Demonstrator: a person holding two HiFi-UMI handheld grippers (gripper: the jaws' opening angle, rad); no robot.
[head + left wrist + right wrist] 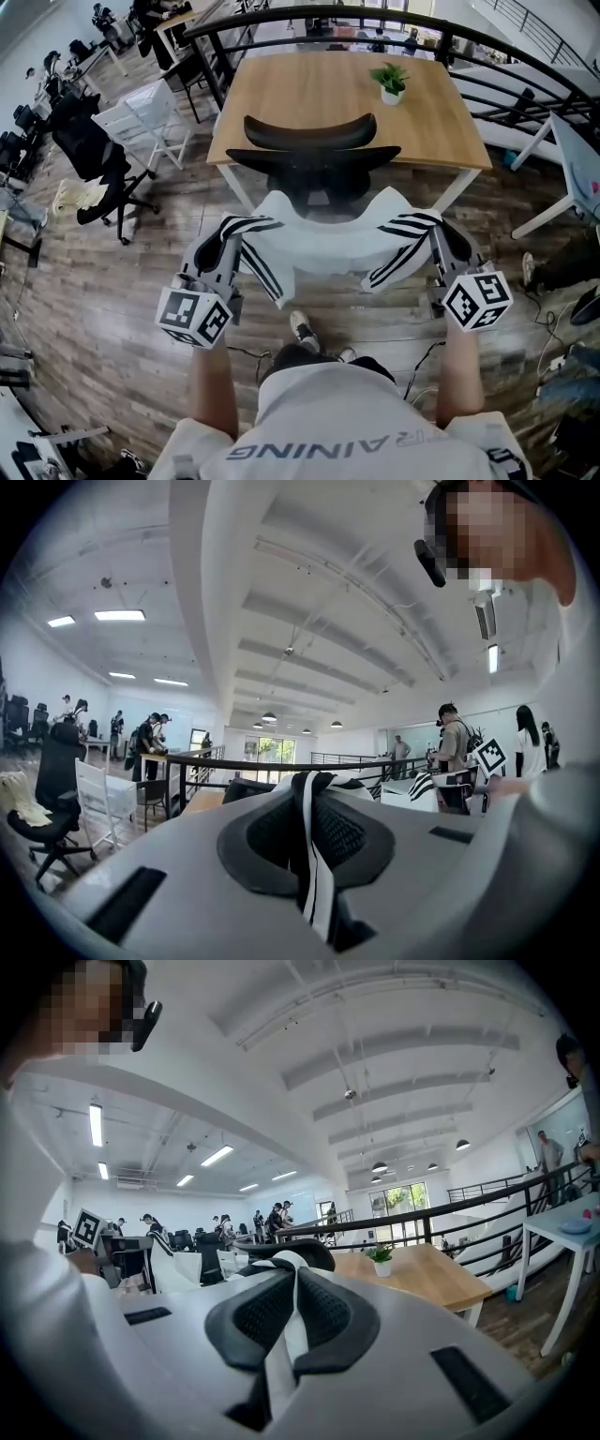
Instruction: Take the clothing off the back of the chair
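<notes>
Left gripper [228, 242]: fingers pinch one shoulder of the shirt [323, 248].
Right gripper [437, 239]: fingers pinch the other shoulder.
Chair [314, 150]: just past the fingers.
Done: shirt looks lifted off.
Left: carry it away.

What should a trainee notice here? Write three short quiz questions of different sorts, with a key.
1. True or false: the left gripper is open and empty.
2. The right gripper clamps: A a towel; B the white black-striped garment; C a cushion.
3. Fill in: on the wooden table stands a ____.
Key: 1 false; 2 B; 3 potted plant.
</notes>
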